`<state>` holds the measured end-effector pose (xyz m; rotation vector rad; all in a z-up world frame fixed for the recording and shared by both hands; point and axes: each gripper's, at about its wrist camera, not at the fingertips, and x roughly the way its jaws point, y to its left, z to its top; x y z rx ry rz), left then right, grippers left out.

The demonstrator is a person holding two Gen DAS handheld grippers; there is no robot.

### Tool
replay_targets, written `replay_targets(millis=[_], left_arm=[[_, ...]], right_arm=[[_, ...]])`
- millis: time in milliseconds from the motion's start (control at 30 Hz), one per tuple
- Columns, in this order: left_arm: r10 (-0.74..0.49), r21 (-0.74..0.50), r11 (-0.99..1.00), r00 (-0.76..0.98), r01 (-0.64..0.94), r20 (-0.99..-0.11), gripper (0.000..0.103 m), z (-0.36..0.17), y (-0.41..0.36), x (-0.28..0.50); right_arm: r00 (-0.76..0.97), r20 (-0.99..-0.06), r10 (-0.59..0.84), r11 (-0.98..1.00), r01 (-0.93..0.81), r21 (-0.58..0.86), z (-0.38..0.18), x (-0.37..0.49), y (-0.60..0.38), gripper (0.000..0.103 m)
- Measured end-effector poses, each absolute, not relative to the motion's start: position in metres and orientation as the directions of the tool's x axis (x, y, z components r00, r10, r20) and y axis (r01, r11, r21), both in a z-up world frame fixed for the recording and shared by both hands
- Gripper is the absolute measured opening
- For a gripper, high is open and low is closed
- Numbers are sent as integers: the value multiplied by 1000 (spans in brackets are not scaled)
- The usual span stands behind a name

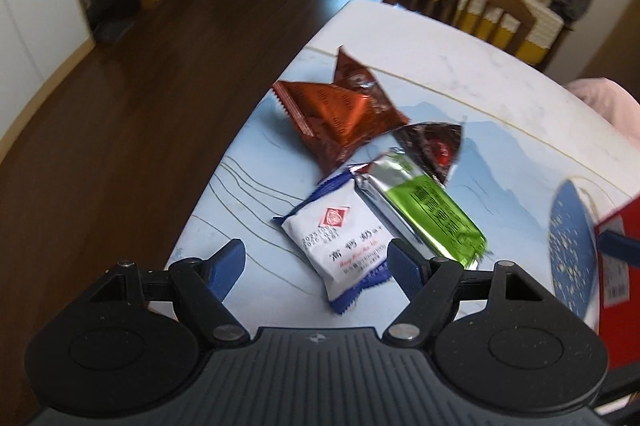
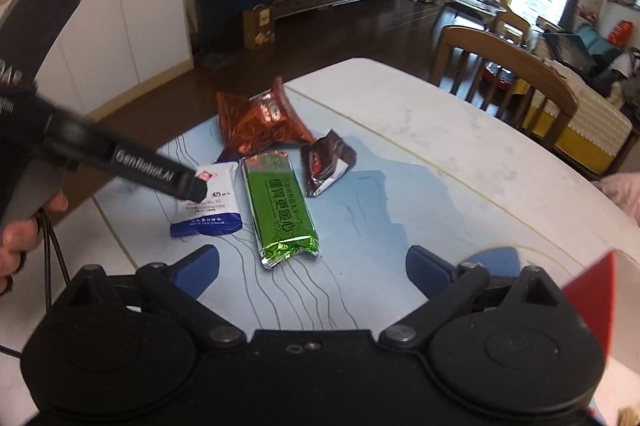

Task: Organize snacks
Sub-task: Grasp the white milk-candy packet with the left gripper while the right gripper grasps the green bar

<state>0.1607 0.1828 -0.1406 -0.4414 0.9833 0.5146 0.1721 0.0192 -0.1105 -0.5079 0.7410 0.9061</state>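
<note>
Several snack packets lie on the blue-and-white table. My left gripper is open, and the white packet with blue ends shows between its blue fingers without being pressed. Beside that packet lies a green foil bar. Beyond are two orange-brown foil packets and a small dark brown packet. In the right wrist view my right gripper is open and empty, just short of the green bar. The left gripper hangs over the white packet.
A blue speckled plate and a red box stand at the table's right. A wooden chair is at the far side. The dark floor drops off to the left. A hand holds the left tool.
</note>
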Motion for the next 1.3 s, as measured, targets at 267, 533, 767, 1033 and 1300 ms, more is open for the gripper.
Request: replay_targets(millis=[267, 533, 767, 1033, 1300], left_arm=[[191, -137, 754, 414, -642, -890, 78, -150, 190, 183], [184, -147, 725, 395, -672, -900, 78, -154, 196, 192], [176, -140, 725, 378, -674, -909, 78, -160, 194, 198], [193, -122, 733, 376, -669, -906, 78, -162, 193, 195], [197, -106, 768, 390, -632, -899, 62, -160, 195, 182]], right_arm=[[363, -786, 501, 498, -864, -81, -134, 190, 43, 92], [337, -797, 501, 468, -880, -78, -145, 198, 54, 83], [317, -809, 495, 449, -890, -74, -153, 205, 66, 79], [288, -821, 493, 421, -905, -65, -155, 209, 76, 68], [255, -821, 511, 416, -909, -23, -155, 216, 84, 57]])
